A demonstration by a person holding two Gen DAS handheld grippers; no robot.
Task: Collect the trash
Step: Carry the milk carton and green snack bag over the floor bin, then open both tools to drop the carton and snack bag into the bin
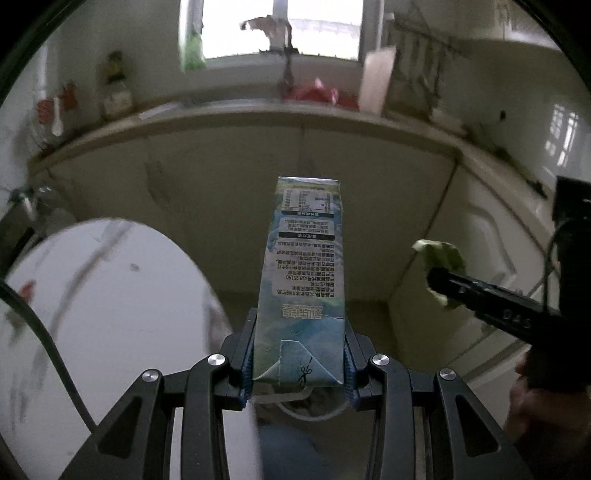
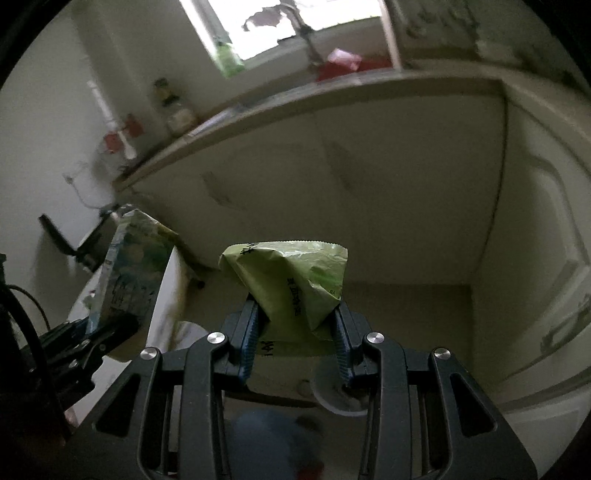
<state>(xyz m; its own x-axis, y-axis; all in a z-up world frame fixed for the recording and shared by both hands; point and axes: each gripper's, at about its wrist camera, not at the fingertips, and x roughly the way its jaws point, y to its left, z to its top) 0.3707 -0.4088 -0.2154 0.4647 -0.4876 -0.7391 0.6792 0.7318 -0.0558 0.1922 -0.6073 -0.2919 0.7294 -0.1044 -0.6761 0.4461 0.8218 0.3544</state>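
Left gripper (image 1: 299, 363): your jaws are clamped on the tall blue-green printed milk carton (image 1: 303, 280), lower centre of the left wrist view; blue pads press both its narrow sides near the folded end.
Carton: it sticks out away from the cam, printed panel facing the lens, far end reaching mid-frame. In the right wrist view the same carton (image 2: 127, 273) shows at centre left, tilted, w/ the left gripper (image 2: 94, 338) below it.
Right gripper (image 2: 297, 341): your jaws are clamped on the crumpled light-green plastic wrapper (image 2: 295, 284), lower centre of the right wrist view; the wrapper bunches between the pads and fans out above them, serrated edge on top.
Right gripper, other view: it shows at centre right of the left wrist view (image 1: 439, 286), wrapper (image 1: 441, 264) bulging from its tip. Carton and wrapper are apart, side by side.
Hand: part of your hand (image 1: 532, 398) is on the right handle, lower right of the left wrist view.
Below: round white blurred surface (image 1: 110, 314) at lower left of that view; can't tell what it is. Pale floor (image 2: 399, 314) past the pads.
Mid: cream cabinet fronts (image 1: 295, 155) fill the centre, panelled door (image 2: 546, 240) at right.
Far: counter edge (image 1: 258, 110) across the upper frame, red items (image 1: 321, 92) on it, blurred; bright window (image 1: 280, 26) at top centre.
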